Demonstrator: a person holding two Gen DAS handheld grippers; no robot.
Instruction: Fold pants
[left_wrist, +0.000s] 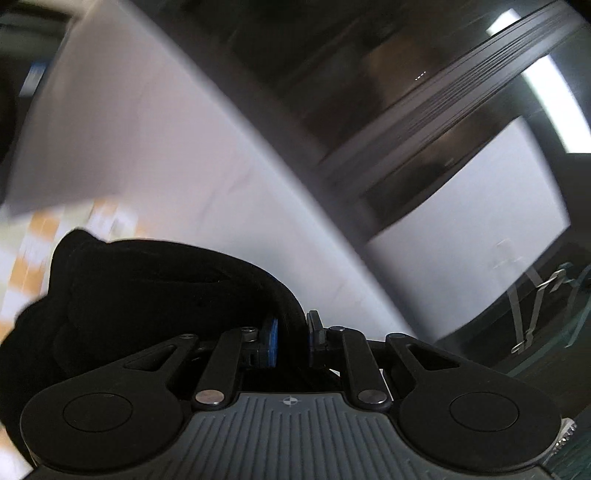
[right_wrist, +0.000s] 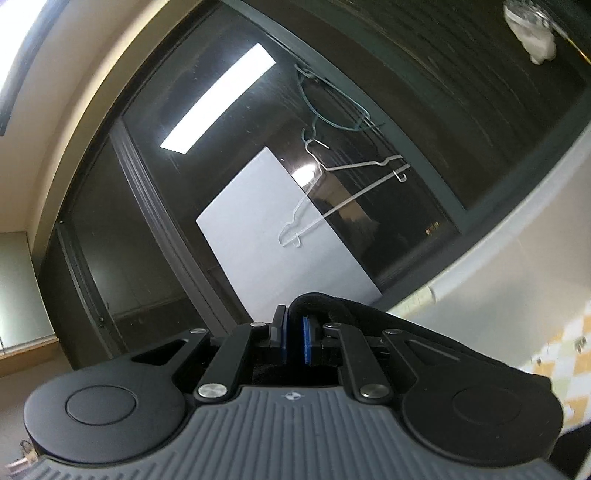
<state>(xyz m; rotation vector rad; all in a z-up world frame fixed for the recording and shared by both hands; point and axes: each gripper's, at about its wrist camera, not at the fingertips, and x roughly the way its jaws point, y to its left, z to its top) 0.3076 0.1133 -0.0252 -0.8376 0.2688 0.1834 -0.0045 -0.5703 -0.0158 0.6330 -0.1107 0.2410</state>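
- Left tongs (left_wrist: 291, 341) clamped tight on a thick fold of soft black fabric pants (left_wrist: 147, 291), bunched to the left of the blue pads.
- Right tongs (right_wrist: 294, 338) nearly closed, pinching the pants (right_wrist: 369, 317), draped off to the right.
- Both raised, tilted toward a dark window (right_wrist: 406, 110) with white wire hangers (right_wrist: 332, 192).

Pants (left_wrist: 147, 295) lie between the left gripper (left_wrist: 291, 334) fingers, draping leftward; hanger (right_wrist: 332, 195) hangs ahead of the right gripper (right_wrist: 294, 332).

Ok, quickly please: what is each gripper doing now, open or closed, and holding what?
Left gripper: closed on the black pants.
Right gripper: closed on the black pants.
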